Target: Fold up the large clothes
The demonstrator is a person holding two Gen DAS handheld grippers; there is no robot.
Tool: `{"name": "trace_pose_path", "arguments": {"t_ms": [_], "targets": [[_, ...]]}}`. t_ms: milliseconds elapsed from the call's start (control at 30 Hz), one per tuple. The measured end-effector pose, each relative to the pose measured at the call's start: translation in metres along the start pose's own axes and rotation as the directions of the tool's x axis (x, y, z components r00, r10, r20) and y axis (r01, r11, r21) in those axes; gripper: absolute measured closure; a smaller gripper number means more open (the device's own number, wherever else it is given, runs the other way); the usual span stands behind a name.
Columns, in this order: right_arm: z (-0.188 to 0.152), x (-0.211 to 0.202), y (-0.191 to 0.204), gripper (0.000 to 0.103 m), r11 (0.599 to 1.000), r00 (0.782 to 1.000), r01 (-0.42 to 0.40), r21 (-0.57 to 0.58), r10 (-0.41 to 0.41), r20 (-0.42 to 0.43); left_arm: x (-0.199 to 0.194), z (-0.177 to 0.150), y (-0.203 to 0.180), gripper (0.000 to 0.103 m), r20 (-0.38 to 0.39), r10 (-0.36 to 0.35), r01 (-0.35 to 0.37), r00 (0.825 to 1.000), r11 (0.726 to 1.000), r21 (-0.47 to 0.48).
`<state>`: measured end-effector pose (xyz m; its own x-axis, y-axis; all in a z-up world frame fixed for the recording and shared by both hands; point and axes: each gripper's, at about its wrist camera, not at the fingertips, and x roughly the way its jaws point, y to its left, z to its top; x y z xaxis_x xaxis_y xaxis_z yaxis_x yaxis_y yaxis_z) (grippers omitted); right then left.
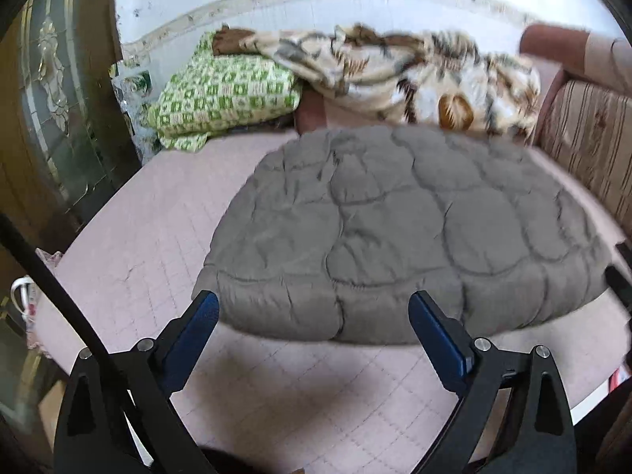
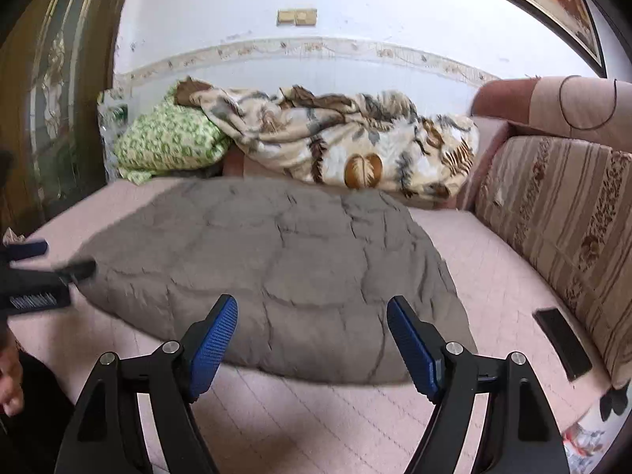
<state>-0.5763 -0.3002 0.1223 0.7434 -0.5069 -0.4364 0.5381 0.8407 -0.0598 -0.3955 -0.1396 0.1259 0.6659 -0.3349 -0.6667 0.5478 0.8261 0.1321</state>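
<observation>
Two grippers are over a pink bed (image 1: 130,245), and both have their jaws spread with nothing between them. In the left wrist view the left gripper (image 1: 314,316) fills the lower part of the frame, its blue pads wide apart, just in front of the near edge of a grey quilt (image 1: 395,229). The quilt is folded into a thick, rounded pad and lies flat on the bed, in the middle of the frame and a little to the right. In the right wrist view the right gripper (image 2: 312,318) is in the lower middle of the frame, its jaws also spread, above the near edge of the same quilt, and the pads do not press on it. At the left edge of that view the left gripper shows again, blurred, near the left corner of the quilt; I cannot tell if it touches the cloth. Behind the quilt, in the upper middle of both frames, a patterned blanket (image 2: 355,142) lies in a heap, and a green pillow (image 2: 170,142) is at its left, partly under it. At the right a striped cushion (image 2: 561,213) stands against the bed, and a dark flat object (image 2: 563,343) lies just in front of it.
</observation>
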Motion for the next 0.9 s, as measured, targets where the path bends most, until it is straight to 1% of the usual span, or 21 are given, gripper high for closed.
{"name": "trace_pose_path", "arguments": {"t_ms": [33,100,167,200,267,300,367,400,467,500,533,733,900], "targets": [[0.003,-0.001,0.003,0.020,1.000,0.999,0.010,-0.026,-0.009,0.033,0.000,0.002,-0.002,0.007,0.000,-0.002,0.002,1.000,1.000,0.014],[0.004,0.000,0.010,0.019,0.997,0.998,0.038,-0.065,-0.034,0.061,-0.003,0.003,-0.001,0.007,0.036,-0.006,0.006,0.999,1.000,0.009],[0.005,0.003,0.011,0.019,0.998,0.998,0.022,-0.067,-0.018,0.065,-0.004,0.005,-0.001,0.007,0.064,-0.007,0.007,0.998,1.000,-0.001],[0.006,0.007,0.012,0.019,0.998,0.998,0.002,-0.059,0.001,0.055,-0.003,0.006,-0.001,0.007,0.075,-0.008,0.008,0.997,1.000,-0.008],[0.005,0.013,0.014,0.019,0.999,0.999,-0.023,-0.045,0.025,0.045,0.006,0.007,-0.002,0.007,0.090,-0.021,0.023,0.996,0.999,-0.024],[0.003,0.016,0.017,0.018,0.998,0.998,-0.029,-0.047,0.031,0.047,0.011,0.007,-0.003,0.007,0.086,-0.030,0.033,0.996,0.999,-0.027],[-0.002,0.021,0.022,0.018,0.998,0.998,-0.014,-0.064,0.017,0.052,0.022,0.006,-0.004,0.007,0.070,-0.053,0.056,0.996,0.998,-0.042],[-0.005,0.024,0.024,0.015,0.998,0.998,-0.017,-0.060,0.020,0.051,0.028,0.004,-0.004,0.007,0.068,-0.032,0.036,0.997,0.998,-0.055],[-0.007,0.030,0.025,0.015,0.999,0.999,-0.031,-0.040,0.032,0.032,0.038,-0.002,-0.007,0.007,0.071,0.038,-0.034,0.997,0.998,-0.053],[-0.008,0.034,0.026,0.015,0.999,0.999,-0.038,-0.031,0.038,0.021,0.042,-0.003,-0.008,0.007,0.061,0.044,-0.041,0.997,0.998,-0.048],[-0.009,0.037,0.027,0.015,0.999,0.999,-0.039,-0.027,0.040,0.015,0.046,-0.002,-0.009,0.007,0.048,0.041,-0.039,0.998,0.998,-0.041],[-0.012,0.050,0.029,0.015,0.999,0.999,-0.044,-0.006,0.044,-0.019,0.053,-0.004,-0.004,0.007,0.053,0.031,-0.028,0.998,0.998,-0.054],[-0.011,0.048,0.025,0.015,0.999,0.999,-0.036,0.002,0.036,-0.002,0.057,-0.003,-0.003,0.007,0.043,0.029,-0.027,0.999,0.998,-0.056]]}}
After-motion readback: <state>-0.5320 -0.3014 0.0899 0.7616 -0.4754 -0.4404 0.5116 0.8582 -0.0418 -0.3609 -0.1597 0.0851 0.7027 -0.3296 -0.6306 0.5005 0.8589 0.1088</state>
